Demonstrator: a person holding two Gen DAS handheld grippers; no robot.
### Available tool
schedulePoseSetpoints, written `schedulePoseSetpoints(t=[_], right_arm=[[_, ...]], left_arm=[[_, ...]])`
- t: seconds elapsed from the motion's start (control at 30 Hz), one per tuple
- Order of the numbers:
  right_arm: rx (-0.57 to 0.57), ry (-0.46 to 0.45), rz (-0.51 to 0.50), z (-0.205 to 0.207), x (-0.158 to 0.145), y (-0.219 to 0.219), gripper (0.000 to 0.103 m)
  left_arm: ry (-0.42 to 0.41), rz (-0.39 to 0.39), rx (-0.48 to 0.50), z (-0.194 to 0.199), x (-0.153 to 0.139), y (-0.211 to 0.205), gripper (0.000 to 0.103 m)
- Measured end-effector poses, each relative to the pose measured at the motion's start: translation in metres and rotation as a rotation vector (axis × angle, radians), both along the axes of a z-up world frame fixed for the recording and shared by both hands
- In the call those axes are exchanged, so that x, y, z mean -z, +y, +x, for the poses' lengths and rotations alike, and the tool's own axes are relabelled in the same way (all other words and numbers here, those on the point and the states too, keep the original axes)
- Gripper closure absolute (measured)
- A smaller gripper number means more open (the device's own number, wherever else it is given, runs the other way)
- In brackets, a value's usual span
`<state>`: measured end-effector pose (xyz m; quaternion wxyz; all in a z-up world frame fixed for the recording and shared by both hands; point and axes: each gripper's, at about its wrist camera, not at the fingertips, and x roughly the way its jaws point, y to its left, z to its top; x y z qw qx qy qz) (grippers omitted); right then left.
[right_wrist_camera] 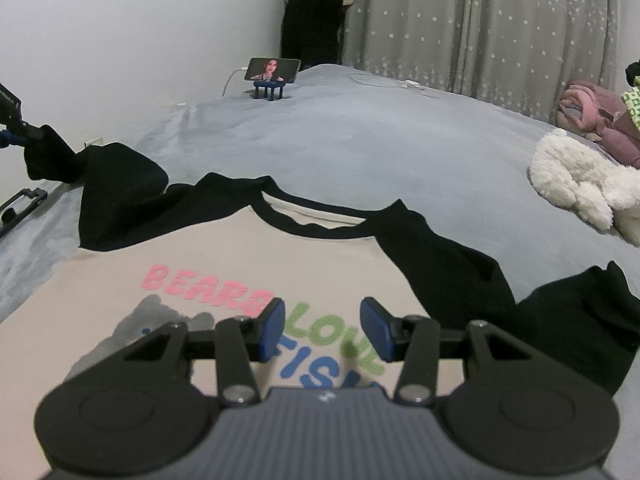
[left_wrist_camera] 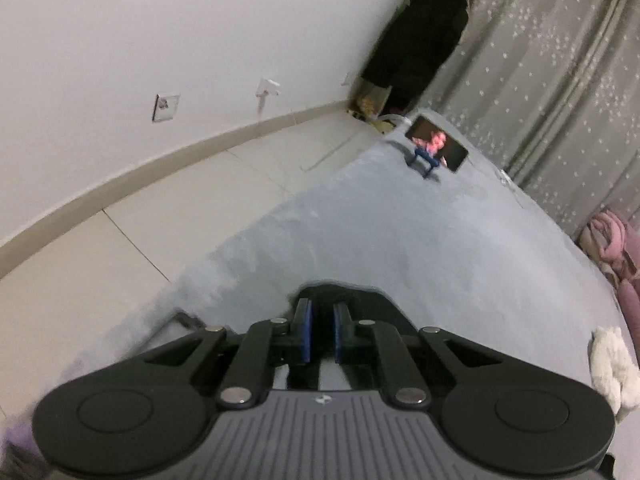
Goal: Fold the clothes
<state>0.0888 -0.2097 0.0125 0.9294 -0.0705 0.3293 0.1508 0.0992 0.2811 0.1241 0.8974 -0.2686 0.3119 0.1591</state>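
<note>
Black sleeve cloth (right_wrist_camera: 52, 152) at far left, lifted off the bed (right_wrist_camera: 360, 152): your left tongs (left_wrist_camera: 321, 334) look pinched on it, pads nearly together with dark fabric at the tips. Moving right, the cream T-shirt (right_wrist_camera: 224, 260) lies face up, print showing, body flat, collar toward the far side. Your right tongs (right_wrist_camera: 323, 328) hover over the print, spread wide, holding nothing. Right sleeve (right_wrist_camera: 480, 280) sprawls outward, unfolded. Judgement: the left sleeve is in hand; the right sleeve and body are left to fold. Farther right, a white fluffy garment (right_wrist_camera: 576, 176) and a pink one (right_wrist_camera: 592, 112) sit in heaps.
</note>
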Motion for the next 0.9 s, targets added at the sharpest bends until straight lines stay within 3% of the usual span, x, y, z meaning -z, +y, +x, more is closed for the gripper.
schedulePoseSetpoints(t=[0.2,0.47,0.53,0.7,0.8,0.9], right_arm=[[-0.015,-0.001,0.006,-0.001,0.000,0.005,0.059],[-0.044,0.004,0.030,-0.003,-0.001,0.014,0.059],[-0.067,-0.001,0.028,-0.004,-0.002,0.020,0.058],[-0.102,-0.006,0.007,-0.007,-0.002,0.033,0.056],[-0.119,-0.003,-0.001,-0.009,-0.001,0.039,0.055],[-0.127,-0.004,-0.002,-0.010,-0.001,0.041,0.054]], left_arm=[[0.024,0.100,0.073,0.008,-0.021,0.016,0.103],[0.083,0.254,0.224,0.018,-0.035,0.032,0.103],[0.115,0.255,0.241,0.019,-0.029,0.033,0.103],[0.224,0.194,0.245,0.015,0.005,0.030,0.088],[0.290,0.157,0.247,0.013,0.026,0.028,0.063],[0.355,0.119,0.250,0.010,0.046,0.027,0.059]])
